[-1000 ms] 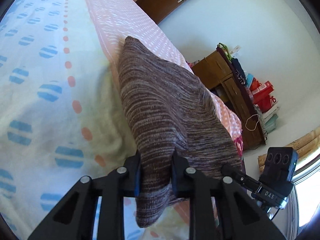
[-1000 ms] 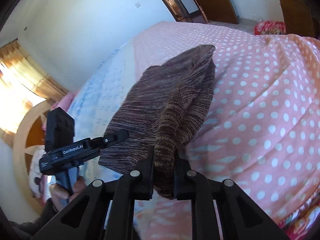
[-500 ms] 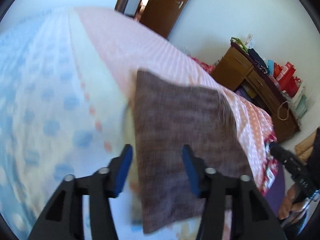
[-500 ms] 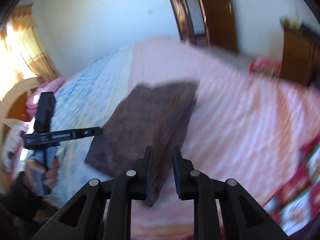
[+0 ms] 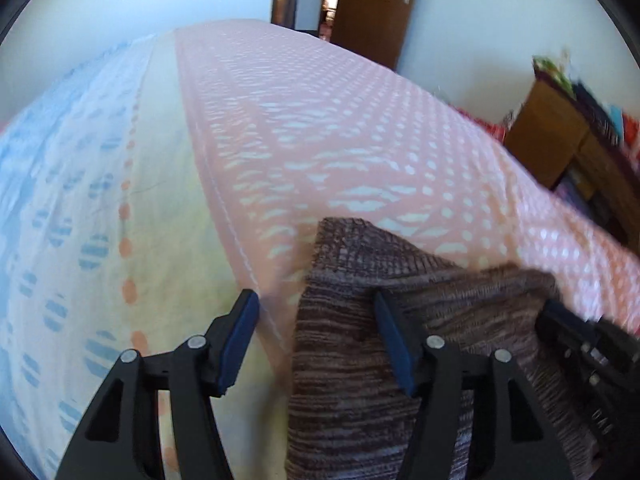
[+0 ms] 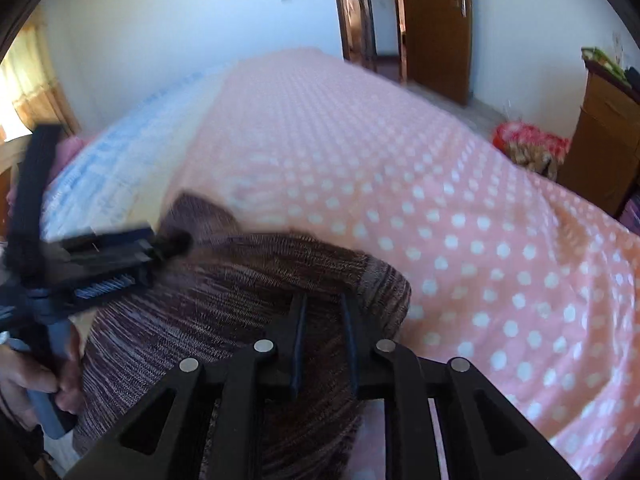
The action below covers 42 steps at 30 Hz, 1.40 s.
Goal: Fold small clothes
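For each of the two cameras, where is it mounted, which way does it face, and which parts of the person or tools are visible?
Left wrist: sits on the left gripper, faces along its wide-open jaws over the bed toward the door; the right gripper shows at the right edge.
Right wrist: sits on the right gripper, faces across the bed; jaws slightly apart over the brown knit garment; the left gripper and the person's hand show at left.
Shared: garment, pink dotted bed, door.

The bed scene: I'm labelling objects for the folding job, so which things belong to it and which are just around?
Job:
brown knit garment
left claw, open
right claw, slightly open

Around:
pink dotted bedspread
blue patterned sheet
wooden cabinet
door
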Motion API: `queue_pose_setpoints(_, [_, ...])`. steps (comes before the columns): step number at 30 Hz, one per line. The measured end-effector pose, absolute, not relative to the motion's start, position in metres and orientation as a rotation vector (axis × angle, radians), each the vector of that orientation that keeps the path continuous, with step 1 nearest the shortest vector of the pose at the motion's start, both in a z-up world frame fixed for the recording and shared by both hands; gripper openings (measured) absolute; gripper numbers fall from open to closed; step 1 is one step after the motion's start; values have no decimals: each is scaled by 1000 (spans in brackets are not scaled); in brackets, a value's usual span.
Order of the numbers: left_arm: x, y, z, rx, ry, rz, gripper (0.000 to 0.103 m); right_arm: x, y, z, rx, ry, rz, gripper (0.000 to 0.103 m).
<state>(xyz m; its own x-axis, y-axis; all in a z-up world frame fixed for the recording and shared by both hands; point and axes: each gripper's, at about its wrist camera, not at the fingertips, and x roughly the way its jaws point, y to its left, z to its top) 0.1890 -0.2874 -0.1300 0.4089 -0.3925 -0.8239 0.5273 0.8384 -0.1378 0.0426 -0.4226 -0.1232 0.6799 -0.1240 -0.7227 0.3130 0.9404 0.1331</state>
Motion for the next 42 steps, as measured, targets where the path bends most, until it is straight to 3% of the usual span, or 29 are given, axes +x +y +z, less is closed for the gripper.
queue_pose_setpoints(3, [194, -292, -133, 193, 1003, -561, 77, 40, -421, -123, 249, 783, -254, 17])
queue_pose_setpoints(12, [142, -277, -99, 305, 836, -588, 76, -19, -382, -72, 203, 658, -234, 17])
queue_pose_setpoints(20, [83, -264, -114, 453, 769, -566, 81, -60, -341, -109, 159, 750, -276, 21])
queue_pose_setpoints(27, [48, -239, -93, 444, 713, -587, 81, -100, -333, -89, 237, 710, -323, 21])
queue_pose_setpoints(29, [36, -235, -85, 444, 687, -594, 85, -110, -322, -81, 202, 696, -346, 21])
queue_pose_setpoints(31, [24, -230, -78, 436, 670, -608, 92, -121, -316, -72, 186, 692, -354, 25])
queue_pose_setpoints(33, [15, -224, -73, 425, 658, -616, 96, -131, -308, -64, 170, 693, -365, 42])
queue_pose_setpoints(35, [5, -220, -69, 414, 658, -627, 100, -144, -300, -58, 145, 695, -377, 48])
queue_pose_setpoints(42, [-14, -209, -64, 358, 777, -672, 103, -177, -285, -48, 121, 752, -422, 49])
